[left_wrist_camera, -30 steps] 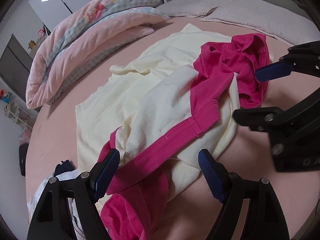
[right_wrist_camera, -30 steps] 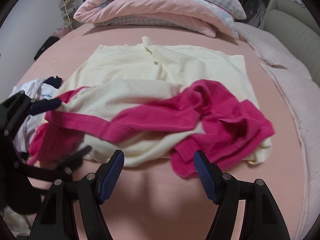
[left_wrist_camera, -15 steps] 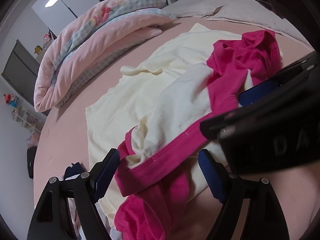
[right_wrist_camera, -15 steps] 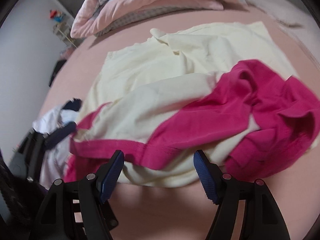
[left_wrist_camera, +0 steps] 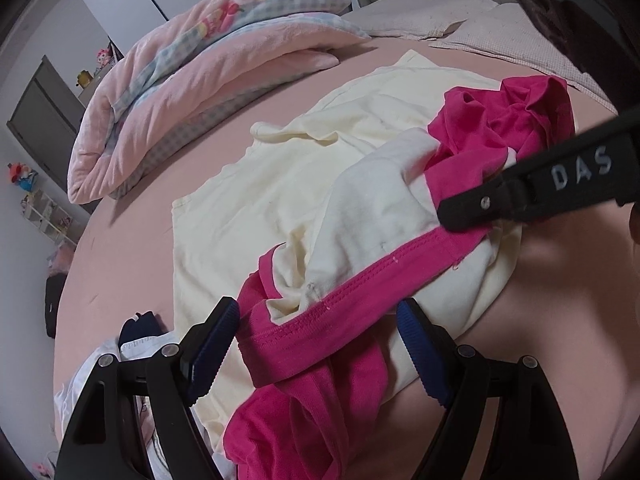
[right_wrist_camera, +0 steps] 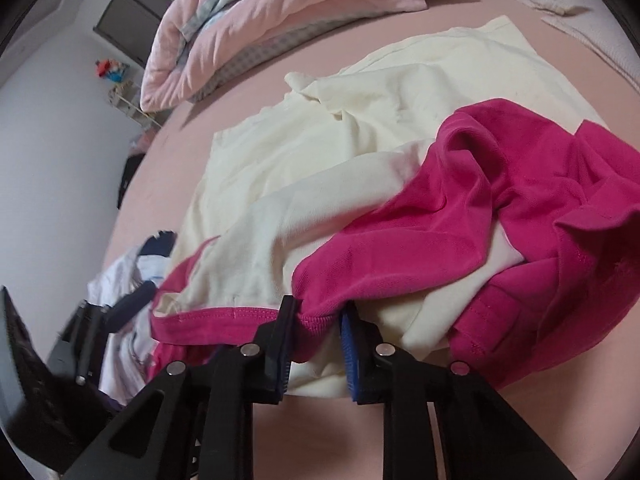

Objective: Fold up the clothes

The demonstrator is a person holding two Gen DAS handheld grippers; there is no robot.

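A crumpled cream garment with hot-pink trim [left_wrist_camera: 380, 208] [right_wrist_camera: 460, 208] lies on top of a flat cream garment [left_wrist_camera: 260, 200] [right_wrist_camera: 400, 80] on the pink bed. My right gripper [right_wrist_camera: 316, 336] is at the pink hem [right_wrist_camera: 224, 316] on the near edge. Its jaws are closing, with a bunch of hem and cream cloth pinched between the blue pads. In the left wrist view one of its black fingers [left_wrist_camera: 532, 188] reaches onto the garment from the right. My left gripper [left_wrist_camera: 316, 348] hangs open over the pink hem [left_wrist_camera: 360, 300] further left, holding nothing.
A folded pink and checked quilt [left_wrist_camera: 192, 88] [right_wrist_camera: 260, 20] lies at the far side of the bed, with pale pillows [left_wrist_camera: 460, 16] to its right. A small heap of white and navy clothes [left_wrist_camera: 136, 340] [right_wrist_camera: 132, 264] sits at the near left. Bare pink sheet [left_wrist_camera: 540, 320] surrounds the garments.
My right gripper has moved in and down to the garment's near edge, rolled, and gone from wide open to closed around the pink hem. The left gripper has stayed open, hardly moving.
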